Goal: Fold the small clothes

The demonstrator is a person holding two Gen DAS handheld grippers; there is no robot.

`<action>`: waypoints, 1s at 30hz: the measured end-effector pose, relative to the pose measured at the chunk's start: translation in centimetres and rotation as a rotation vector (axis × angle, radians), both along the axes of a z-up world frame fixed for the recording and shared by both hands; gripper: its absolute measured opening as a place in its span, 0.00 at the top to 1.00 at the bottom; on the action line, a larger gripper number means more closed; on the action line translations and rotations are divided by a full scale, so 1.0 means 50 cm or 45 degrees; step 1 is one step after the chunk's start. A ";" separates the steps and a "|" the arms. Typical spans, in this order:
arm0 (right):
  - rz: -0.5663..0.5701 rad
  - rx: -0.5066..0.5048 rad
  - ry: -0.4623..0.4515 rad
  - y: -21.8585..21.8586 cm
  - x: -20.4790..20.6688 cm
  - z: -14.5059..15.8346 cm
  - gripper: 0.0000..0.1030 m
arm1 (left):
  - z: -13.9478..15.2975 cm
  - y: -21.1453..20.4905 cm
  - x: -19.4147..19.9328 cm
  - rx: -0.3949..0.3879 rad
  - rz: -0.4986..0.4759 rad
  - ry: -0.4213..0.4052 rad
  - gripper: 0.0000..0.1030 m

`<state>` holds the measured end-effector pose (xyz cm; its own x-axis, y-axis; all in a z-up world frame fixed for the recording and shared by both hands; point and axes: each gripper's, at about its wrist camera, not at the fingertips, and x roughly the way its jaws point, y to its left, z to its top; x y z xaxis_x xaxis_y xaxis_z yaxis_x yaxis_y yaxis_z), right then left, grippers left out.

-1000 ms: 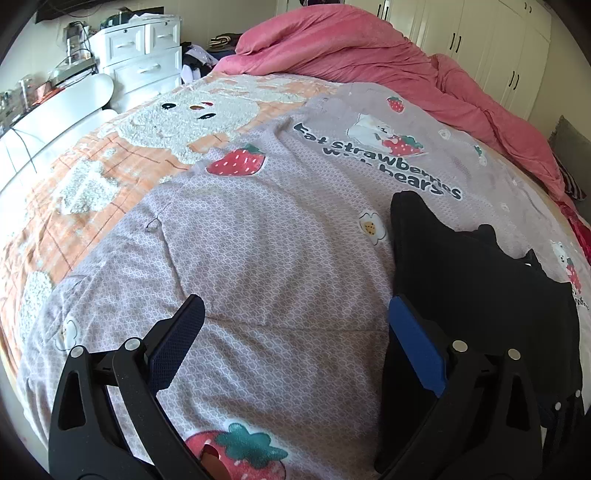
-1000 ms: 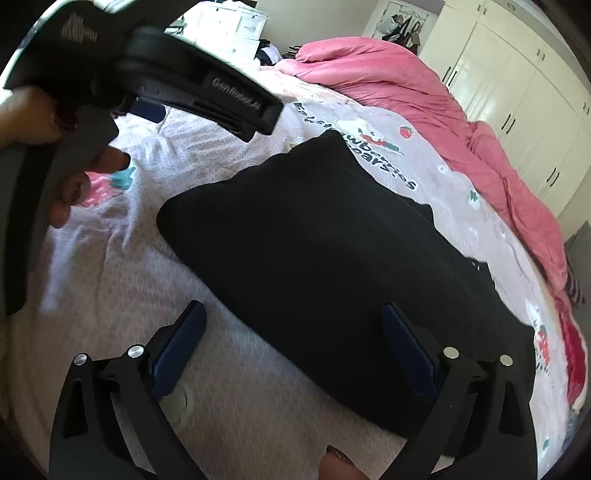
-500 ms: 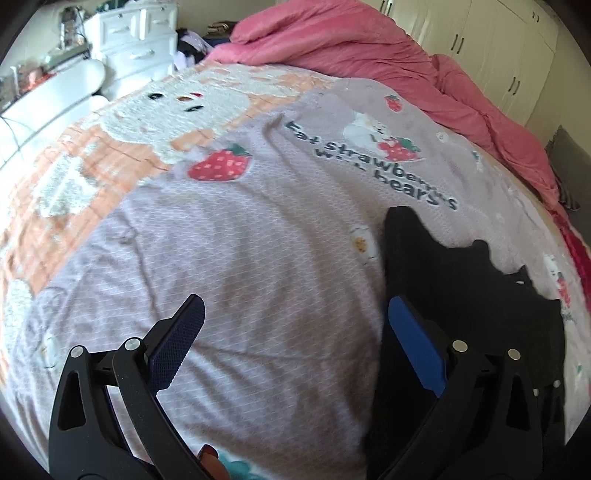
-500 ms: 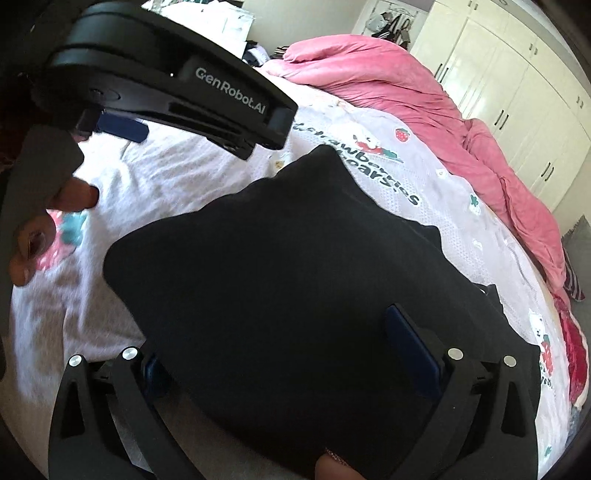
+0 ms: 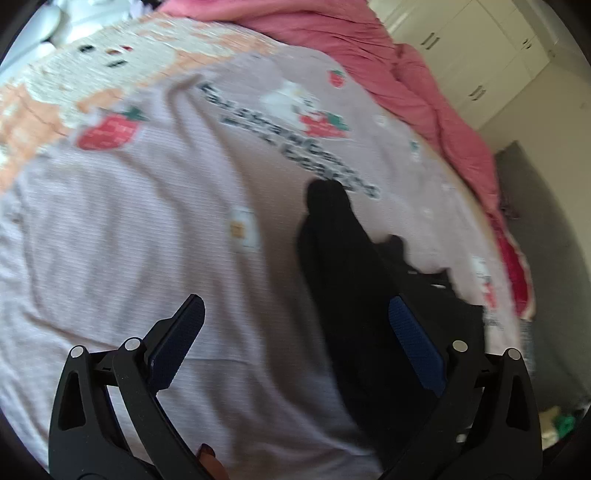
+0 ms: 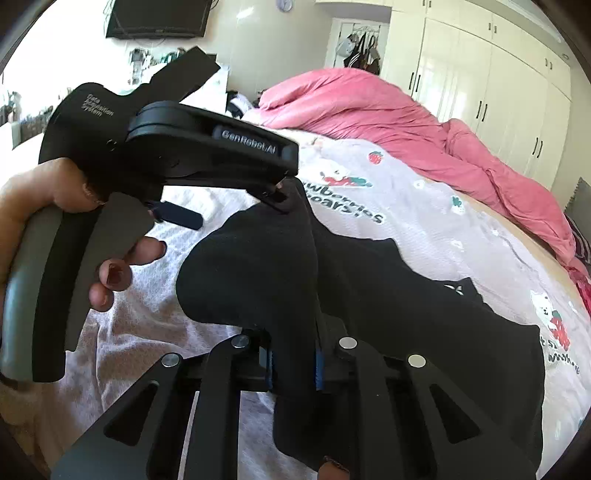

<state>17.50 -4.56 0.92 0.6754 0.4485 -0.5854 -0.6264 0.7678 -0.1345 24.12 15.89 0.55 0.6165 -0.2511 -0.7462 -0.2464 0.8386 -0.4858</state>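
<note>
A black garment [image 5: 351, 277] lies spread on the strawberry-print bedspread [image 5: 147, 240]. My right gripper [image 6: 294, 363] has its jaws closing, and its blue pads pinch a bunched near edge of the black garment [image 6: 424, 314], which is raised off the bed. My left gripper [image 5: 295, 301] stands open above the bed. Its right finger hovers over the garment's left side, its left finger over bare bedspread. In the right wrist view a hand holds the left gripper [image 6: 232, 206], with one fingertip at the garment's far corner.
A rumpled pink duvet [image 6: 369, 103] is heaped along the far side of the bed. White wardrobe doors [image 6: 498, 74] line the wall behind it. A white dresser and a wall-mounted screen [image 6: 159, 18] stand at the far left.
My right gripper went from wide open to shut on the garment's near edge and lifted it. My left gripper swung toward the garment and tipped down, still open.
</note>
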 end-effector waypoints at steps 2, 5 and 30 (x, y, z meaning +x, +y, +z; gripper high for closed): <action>-0.008 0.021 -0.023 -0.018 -0.005 0.007 0.87 | 0.008 -0.019 0.008 -0.044 -0.023 -0.012 0.09; -0.024 0.029 -0.057 -0.041 -0.010 0.015 0.88 | 0.023 -0.044 0.014 -0.081 -0.052 -0.039 0.10; -0.229 0.343 -0.013 -0.248 -0.047 0.064 0.89 | 0.164 -0.303 0.041 0.051 -0.313 -0.144 0.87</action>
<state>15.17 -16.98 4.12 0.7632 0.4590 -0.4549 -0.4768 0.8751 0.0830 26.16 0.73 8.76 0.6205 -0.3752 -0.6886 0.0207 0.8856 -0.4639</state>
